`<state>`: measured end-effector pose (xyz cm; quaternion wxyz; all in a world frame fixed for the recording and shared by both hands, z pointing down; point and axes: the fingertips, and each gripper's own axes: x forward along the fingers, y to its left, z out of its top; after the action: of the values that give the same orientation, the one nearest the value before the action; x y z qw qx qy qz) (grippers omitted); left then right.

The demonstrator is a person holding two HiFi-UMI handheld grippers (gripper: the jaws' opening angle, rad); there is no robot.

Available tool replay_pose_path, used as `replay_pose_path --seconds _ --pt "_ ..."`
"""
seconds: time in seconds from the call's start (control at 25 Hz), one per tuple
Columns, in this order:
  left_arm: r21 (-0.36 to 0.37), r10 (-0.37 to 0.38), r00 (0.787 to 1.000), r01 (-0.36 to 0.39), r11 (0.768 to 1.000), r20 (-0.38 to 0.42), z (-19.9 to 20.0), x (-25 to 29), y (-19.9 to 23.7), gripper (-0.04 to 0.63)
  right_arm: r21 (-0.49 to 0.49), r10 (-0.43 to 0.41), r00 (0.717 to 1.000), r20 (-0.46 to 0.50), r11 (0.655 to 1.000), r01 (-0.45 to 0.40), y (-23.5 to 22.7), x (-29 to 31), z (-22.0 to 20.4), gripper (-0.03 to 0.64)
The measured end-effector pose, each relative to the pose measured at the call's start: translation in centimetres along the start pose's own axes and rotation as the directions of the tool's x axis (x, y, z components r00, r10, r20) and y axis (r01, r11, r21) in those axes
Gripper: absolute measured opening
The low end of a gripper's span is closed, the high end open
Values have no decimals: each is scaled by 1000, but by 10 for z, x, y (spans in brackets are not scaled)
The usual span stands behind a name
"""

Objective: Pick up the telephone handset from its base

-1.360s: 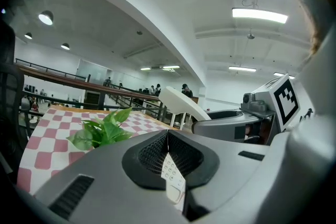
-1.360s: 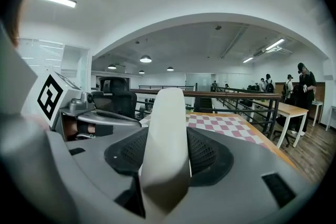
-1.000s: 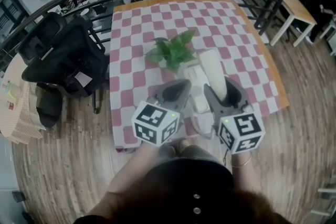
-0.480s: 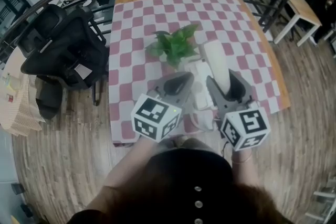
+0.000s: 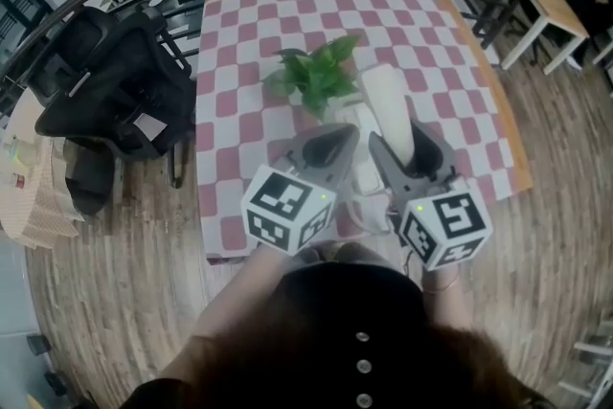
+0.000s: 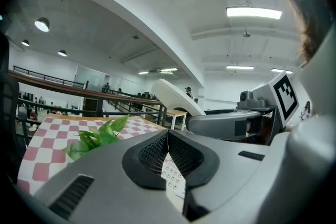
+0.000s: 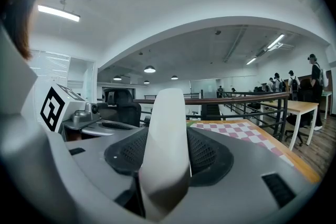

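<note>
Right hand-held gripper (image 5: 407, 154) is clamped on the handset's (image 5: 389, 108) near end. The handset is above the base (image 5: 363, 175) by the counter's (image 5: 247, 62) near edge. Its long axis runs toward the far edge, free end tilted up. Left hand-held gripper (image 5: 331, 145): jaws together, empty.

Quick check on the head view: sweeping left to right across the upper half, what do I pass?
Black office chair → green leafy plant → white telephone handset → pale wooden side table.
</note>
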<state>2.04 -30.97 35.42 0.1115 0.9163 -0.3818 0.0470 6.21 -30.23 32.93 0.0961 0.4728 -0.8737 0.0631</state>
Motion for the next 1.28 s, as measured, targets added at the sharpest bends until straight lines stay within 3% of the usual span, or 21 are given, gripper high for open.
replay_pose_path --seconds 0.24,0.88,1.28 --pt "27 6 1000 -6 1000 -11 -2 0 3 8 -11 7 1000 -9 1000 -7 1 -1 -1 219" --pt "-13 9 1000 -9 1000 -6 -4 -8 -4 8 -20 29 999 -33 999 -30 8 -7 -9 219" --pt "2 24 1000 -24 1000 -6 -4 -13 3 8 -17 43 999 -30 999 -43 10 -3 -10 219"
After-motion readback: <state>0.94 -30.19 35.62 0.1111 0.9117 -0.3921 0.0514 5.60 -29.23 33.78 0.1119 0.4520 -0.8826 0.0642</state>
